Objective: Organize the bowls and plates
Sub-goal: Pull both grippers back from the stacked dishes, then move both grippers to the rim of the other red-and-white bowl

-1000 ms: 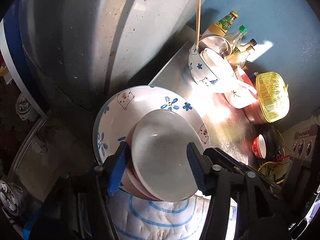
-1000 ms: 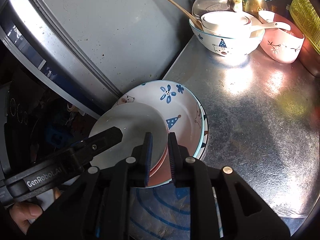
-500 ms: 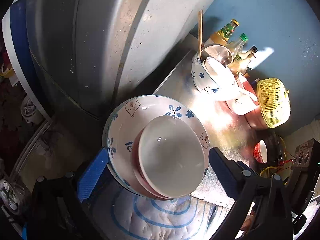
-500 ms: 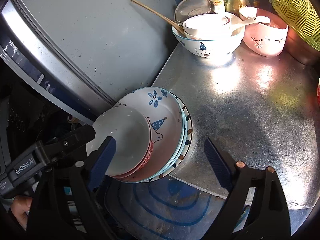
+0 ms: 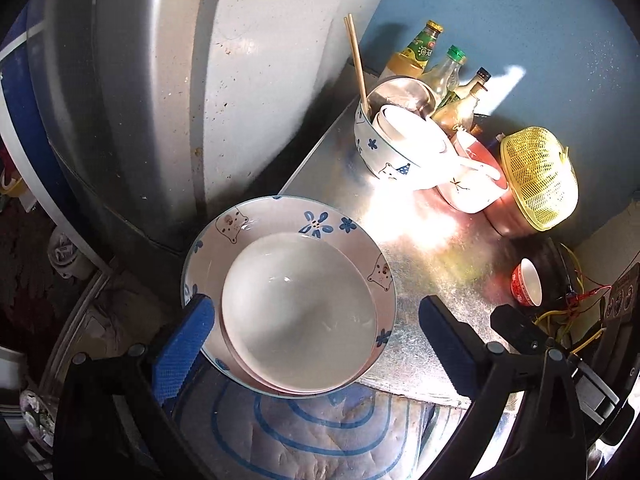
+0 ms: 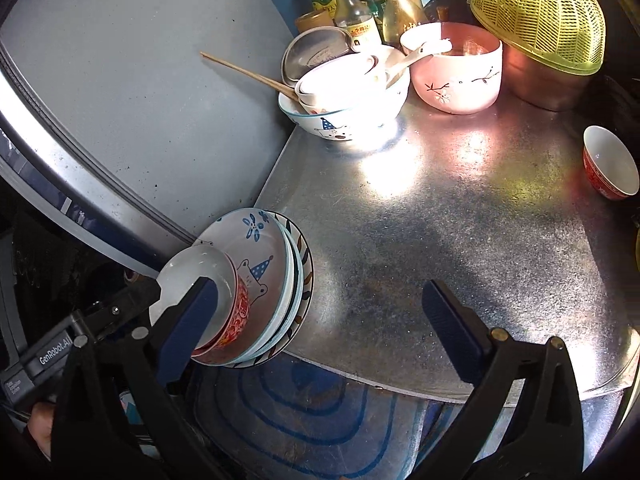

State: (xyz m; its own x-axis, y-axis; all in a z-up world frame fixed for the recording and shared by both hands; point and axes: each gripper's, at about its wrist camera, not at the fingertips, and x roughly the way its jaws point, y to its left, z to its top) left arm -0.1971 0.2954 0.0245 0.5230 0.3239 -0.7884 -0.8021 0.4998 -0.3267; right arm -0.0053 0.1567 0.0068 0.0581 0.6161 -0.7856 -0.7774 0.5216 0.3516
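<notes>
Where the metal counter [image 6: 460, 240] meets the grey appliance side [image 5: 240, 80], a stack of dishes sits at the near corner, partly overhanging the edge: a white bowl [image 5: 298, 314] nested in a red-patterned bowl [image 6: 236, 316], both inside a wide bear-and-flower bowl [image 5: 308, 222], with more plates [image 6: 298, 280] beneath. At the back stands a second bear bowl [image 6: 344, 116] holding smaller white bowls [image 5: 408, 132], with chopsticks [image 5: 356, 64] leaning out of it toward the appliance. Just beside it is a pink bowl [image 6: 460, 76] with a white spoon [image 6: 416, 54] resting across its rim. Behind these is a steel bowl [image 6: 312, 52] tipped up, then a row of bottles [image 6: 352, 4] against the blue wall [image 5: 520, 12]. A yellow mesh basket [image 6: 540, 12] lies upside down over a copper-coloured pot [image 6: 544, 88]. A small red cup [image 6: 610, 168], white inside, stands alone at the far right, well apart from the rest. The left gripper [image 5: 316, 346] is spread wide on either side of the stack, gripping nothing. The right gripper [image 6: 320, 330] is likewise wide apart, one finger in front of the stack, the other over bare counter. Below the counter edge lies a blue-lined cloth [image 6: 304, 412].
</notes>
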